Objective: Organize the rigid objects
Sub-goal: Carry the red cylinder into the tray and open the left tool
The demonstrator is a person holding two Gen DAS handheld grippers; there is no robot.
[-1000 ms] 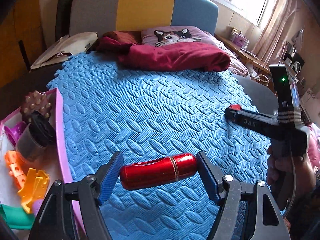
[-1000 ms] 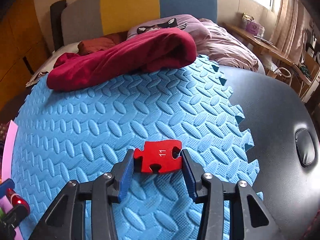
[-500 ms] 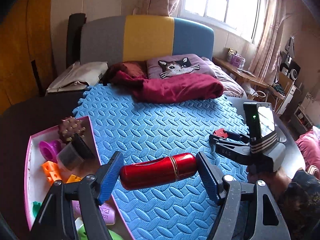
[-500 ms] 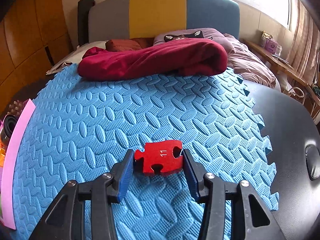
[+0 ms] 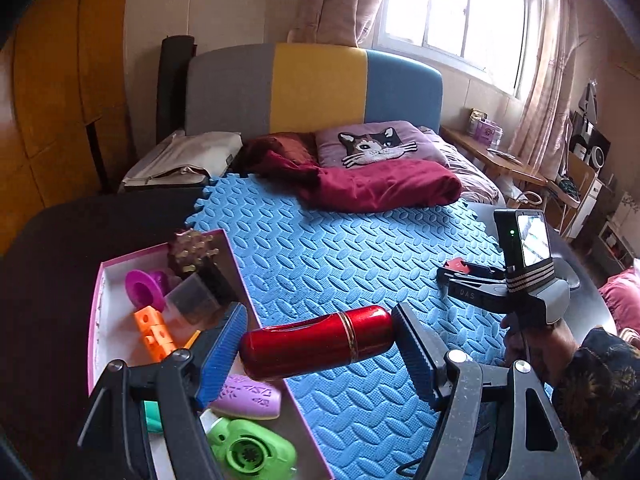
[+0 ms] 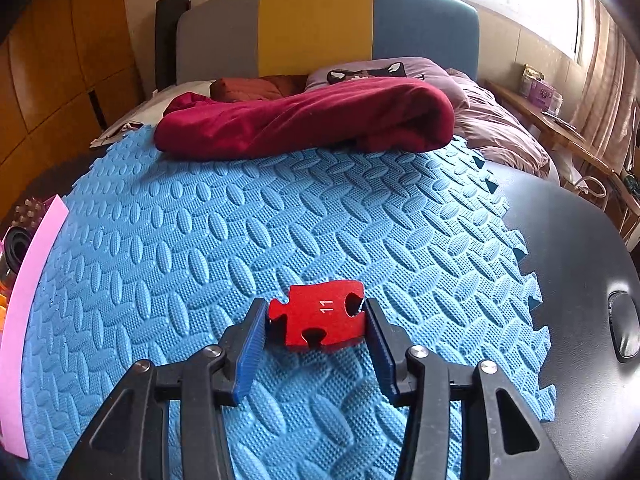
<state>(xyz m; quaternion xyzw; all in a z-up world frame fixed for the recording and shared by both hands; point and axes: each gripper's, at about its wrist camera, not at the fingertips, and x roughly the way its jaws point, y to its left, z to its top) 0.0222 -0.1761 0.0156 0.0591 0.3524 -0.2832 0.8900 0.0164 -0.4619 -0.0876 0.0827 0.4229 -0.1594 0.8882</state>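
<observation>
The left gripper [image 5: 316, 346] is clamped endwise on a glossy red cylinder [image 5: 316, 344], one blue pad on each rounded end, and holds it in the air over the right-hand wall of the pink box [image 5: 236, 264]. The right gripper [image 6: 316, 324] is clamped on a flat red puzzle piece [image 6: 320, 314] marked 11, held just above the blue foam mat [image 6: 280, 220], well apart from the box.

The cylinder looks like the weaker hold. Its ends are domed and shiny, so the pads bear on small curved spots; a tilt of the wrist or a bump against the box wall could let it squirt out sideways and roll off across the mat. The box is also crowded: a purple oval piece [image 5: 248, 396] and a green round-cornered toy [image 5: 250, 448] lie right under the cylinder, with an orange block [image 5: 154, 330], a magenta ring [image 5: 144, 288] and a spiky brown ball [image 5: 194, 250] further back. Dropped from this height, the cylinder could land on one of them and bounce out, or come to rest on the rim.

The puzzle piece is thin and gripped by its notched edges (the right pad sits beside a cut-out), so it could pivot between the pads on the way over. In my judgement the two hands could also collide if both head for the box at once
</observation>
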